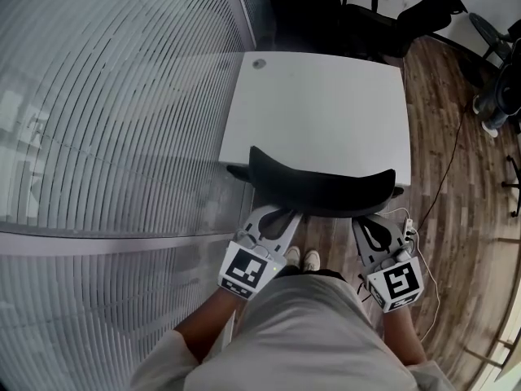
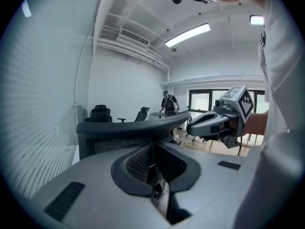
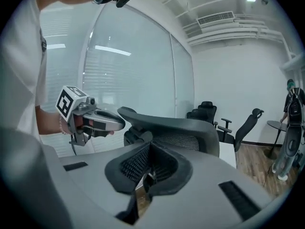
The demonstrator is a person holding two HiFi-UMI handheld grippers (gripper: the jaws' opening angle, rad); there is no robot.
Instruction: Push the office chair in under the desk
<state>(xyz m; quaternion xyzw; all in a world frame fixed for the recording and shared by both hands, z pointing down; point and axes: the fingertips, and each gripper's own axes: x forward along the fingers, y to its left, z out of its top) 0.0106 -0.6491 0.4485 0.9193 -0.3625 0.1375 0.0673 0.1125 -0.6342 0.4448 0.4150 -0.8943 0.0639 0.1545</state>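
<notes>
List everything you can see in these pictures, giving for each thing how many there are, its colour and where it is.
office chair: one, black, backrest at the desk's near edge
desk: one, white, ahead of the chair
spare chairs: at least two, black, beyond the desk's far side
glass wall: one, striped, along the left
floor: brown wood-look, right of the desk
person: one, dark clothing, far across the room
shoes: two, white, on the floor behind the chair
left tool: one, grey, jaws shut, at the backrest's left
right tool: one, grey, jaws shut, at the backrest's right
</notes>
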